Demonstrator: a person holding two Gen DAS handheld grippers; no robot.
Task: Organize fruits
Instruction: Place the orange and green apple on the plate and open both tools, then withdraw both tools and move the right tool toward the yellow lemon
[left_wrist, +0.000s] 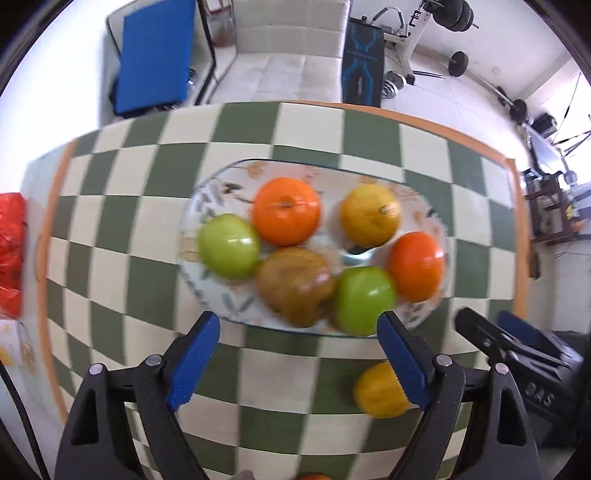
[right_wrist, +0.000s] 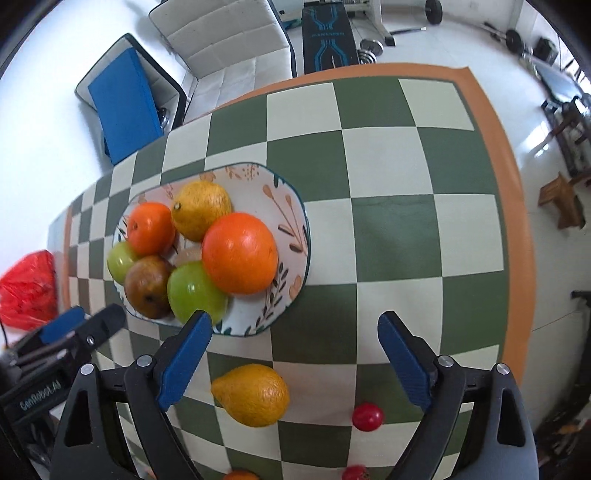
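Note:
An oval patterned plate (left_wrist: 221, 181) (right_wrist: 291, 206) holds several fruits: two oranges (left_wrist: 286, 210) (right_wrist: 240, 253), a lemon (left_wrist: 369, 216) (right_wrist: 201, 210), two green apples (left_wrist: 229, 245) (right_wrist: 194, 291) and a brown pear (left_wrist: 295, 286) (right_wrist: 147, 286). A loose lemon (left_wrist: 380, 391) (right_wrist: 251, 393) lies on the checked cloth in front of the plate. Two small red fruits (right_wrist: 367, 416) lie near the right gripper. My left gripper (left_wrist: 297, 356) is open above the plate's near rim, holding nothing. My right gripper (right_wrist: 293, 356) is open over the loose lemon, also holding nothing.
The green and cream checked tablecloth (right_wrist: 391, 236) has an orange border. A red plastic bag (left_wrist: 11, 251) (right_wrist: 27, 291) lies at the table's left end. An orange fruit (right_wrist: 240, 474) peeks in at the bottom edge. Sofa, blue cushion and gym gear stand beyond the table.

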